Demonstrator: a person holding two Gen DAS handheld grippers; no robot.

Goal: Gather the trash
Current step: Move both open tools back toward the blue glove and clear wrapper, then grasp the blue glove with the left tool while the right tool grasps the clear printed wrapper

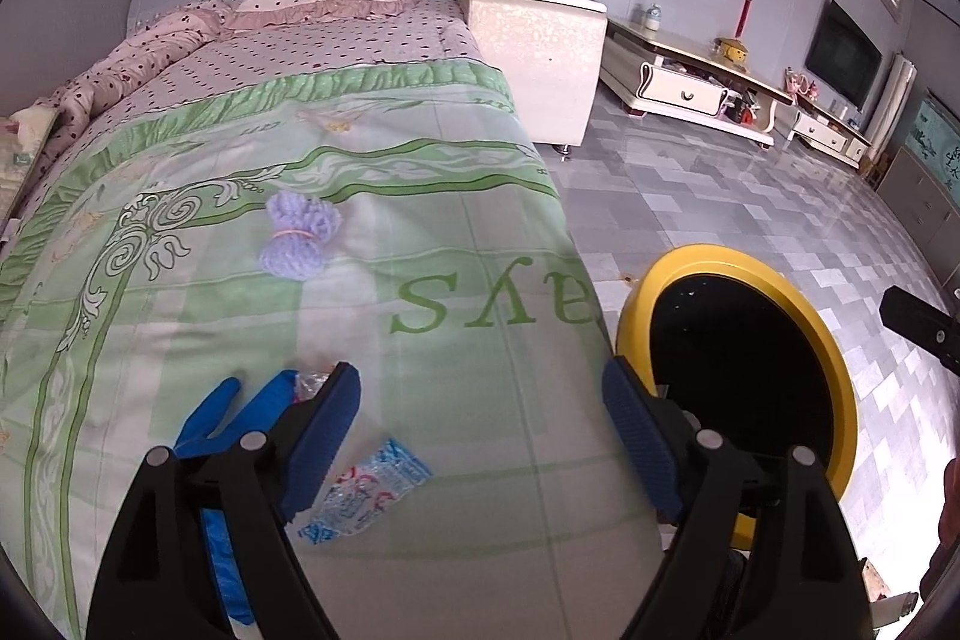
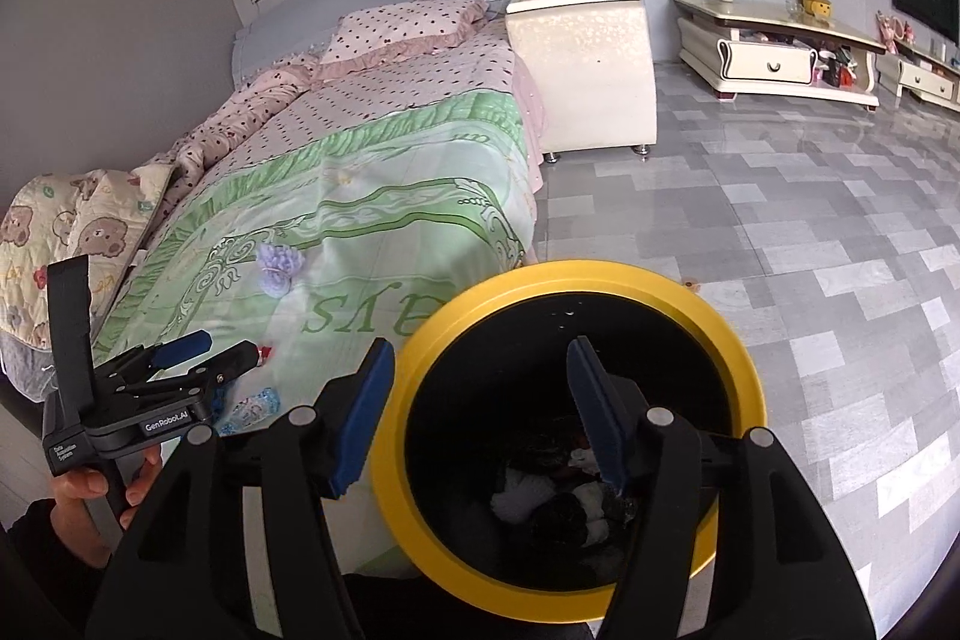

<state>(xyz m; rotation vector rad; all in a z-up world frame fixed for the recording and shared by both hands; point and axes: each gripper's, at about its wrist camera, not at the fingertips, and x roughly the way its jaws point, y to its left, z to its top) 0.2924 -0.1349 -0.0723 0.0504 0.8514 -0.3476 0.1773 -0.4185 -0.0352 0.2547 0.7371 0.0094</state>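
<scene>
My left gripper [image 1: 480, 376] stands open over the foot of the bed, with nothing between its fingers. Below it on the green bedcover [image 1: 420, 196] lie a crumpled blue-and-white plastic wrapper [image 1: 366, 490], a blue glove [image 1: 210, 418] and a small clear wrapper [image 1: 312, 382]. My right gripper [image 2: 480, 346] is open and empty above the mouth of a black bin with a yellow rim [image 2: 540, 274]. White and dark crumpled trash [image 2: 528, 496] lies in the bin. In the right wrist view, the left gripper [image 2: 222, 349] hovers over the wrapper [image 2: 255, 406].
A purple knitted bundle [image 1: 298, 235] lies mid-bed. The bin [image 1: 750, 370] stands on the grey tiled floor against the bed's foot corner. A white bedside cabinet [image 1: 534, 58] and a low TV stand [image 1: 690, 82] line the far wall. A hand [image 2: 84, 490] grips the left tool.
</scene>
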